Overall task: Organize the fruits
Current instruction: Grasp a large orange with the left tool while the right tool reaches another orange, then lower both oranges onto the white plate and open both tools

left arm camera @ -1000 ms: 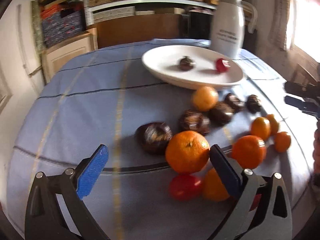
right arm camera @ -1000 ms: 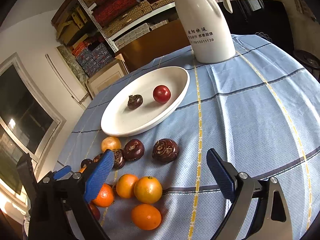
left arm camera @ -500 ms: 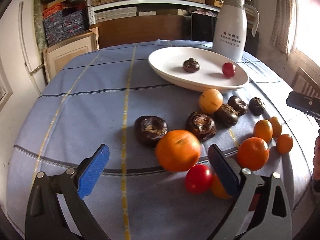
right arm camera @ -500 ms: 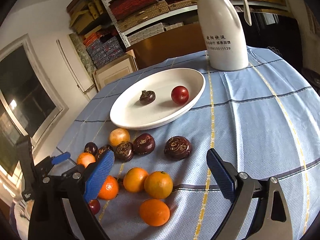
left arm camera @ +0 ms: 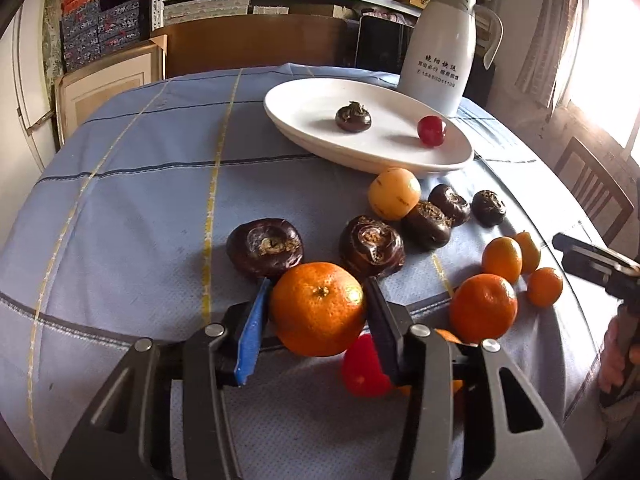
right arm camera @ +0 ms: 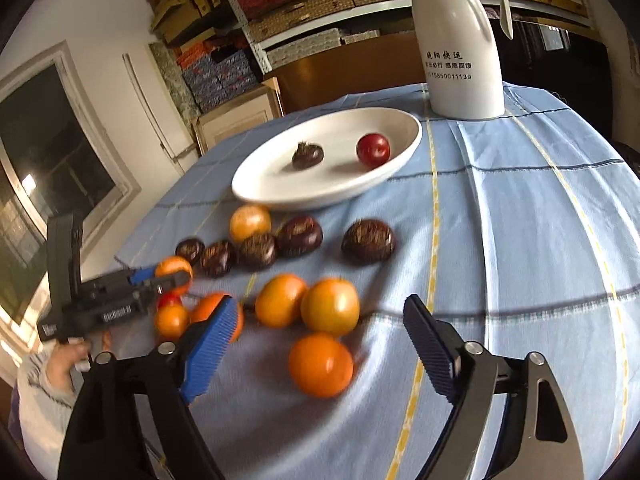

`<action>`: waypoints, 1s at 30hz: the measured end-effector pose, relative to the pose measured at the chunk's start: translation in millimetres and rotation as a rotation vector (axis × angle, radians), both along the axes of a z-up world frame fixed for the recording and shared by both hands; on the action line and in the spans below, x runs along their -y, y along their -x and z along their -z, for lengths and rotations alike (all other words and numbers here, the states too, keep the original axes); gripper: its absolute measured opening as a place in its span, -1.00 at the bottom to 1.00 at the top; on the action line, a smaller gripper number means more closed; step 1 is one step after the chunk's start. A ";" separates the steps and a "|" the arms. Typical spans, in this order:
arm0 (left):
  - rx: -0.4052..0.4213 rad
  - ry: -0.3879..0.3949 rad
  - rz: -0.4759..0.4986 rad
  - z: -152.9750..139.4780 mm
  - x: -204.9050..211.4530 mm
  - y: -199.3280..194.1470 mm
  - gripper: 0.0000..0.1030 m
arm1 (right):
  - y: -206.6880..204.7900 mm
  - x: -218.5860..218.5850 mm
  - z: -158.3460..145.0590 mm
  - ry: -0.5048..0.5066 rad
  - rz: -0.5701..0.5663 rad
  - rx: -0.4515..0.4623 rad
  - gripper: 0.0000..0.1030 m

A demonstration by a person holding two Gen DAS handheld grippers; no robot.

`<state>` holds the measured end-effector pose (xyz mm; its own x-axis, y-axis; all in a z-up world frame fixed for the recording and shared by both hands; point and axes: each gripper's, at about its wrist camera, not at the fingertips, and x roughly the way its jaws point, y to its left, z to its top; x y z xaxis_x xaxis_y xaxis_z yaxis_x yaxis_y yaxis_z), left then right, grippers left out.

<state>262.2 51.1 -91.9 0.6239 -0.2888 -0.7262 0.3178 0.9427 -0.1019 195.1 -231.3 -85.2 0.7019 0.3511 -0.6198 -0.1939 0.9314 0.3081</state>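
Now, left gripper (left arm camera: 318, 308): my jaws have just been closing, and the pads sit against both flanks of the big orange (left arm camera: 318, 314) on the blue tablecloth (left arm camera: 120, 184).
Right gripper (right arm camera: 316, 344): jaws apart with nothing between the pads; they have just been narrowing, above a smaller orange (right arm camera: 321, 364) near the front of the pile.
Plate (left arm camera: 312, 100): white, beyond the pile, with one water chestnut (left arm camera: 353, 117) and one red fruit (left arm camera: 431, 131) on it.
Risk, slip: I judge the orange round and smooth, gripped near its widest part; a hasty lift could let it roll out of the pads.
Risk, neighbours: a dark chestnut (left arm camera: 264, 247) lies just behind the left pad and a red fruit (left arm camera: 362, 364) just beneath the right finger; dragging instead of lifting could knock them.
Risk, collision: both grippers work the same pile, so my hands could cross.
Risk, jug: the white jug (left arm camera: 440, 44) stands just behind the plate; overshooting could bump it.
Changed: a second ago my left jaws stood wide, with the orange loose between them; now they clamp it.
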 end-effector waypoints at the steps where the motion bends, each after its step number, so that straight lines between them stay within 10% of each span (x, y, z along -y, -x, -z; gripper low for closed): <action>1: 0.001 0.011 -0.004 -0.5 -2.4 1.5 -0.10 | 4.8 -2.5 1.0 0.009 -0.008 0.000 0.55; 13: 0.021 0.038 0.023 -5.1 0.4 9.2 -0.10 | -3.4 -15.0 22.8 0.051 -0.057 -0.123 -0.29; 22: 0.063 0.059 0.032 -33.3 12.8 -4.3 -0.11 | -3.4 -8.7 -0.6 -0.030 -0.097 -0.051 -0.30; 30: 0.085 0.044 0.036 -55.5 53.8 -75.2 -0.11 | -83.7 -16.7 -48.3 0.022 -0.052 0.021 -0.30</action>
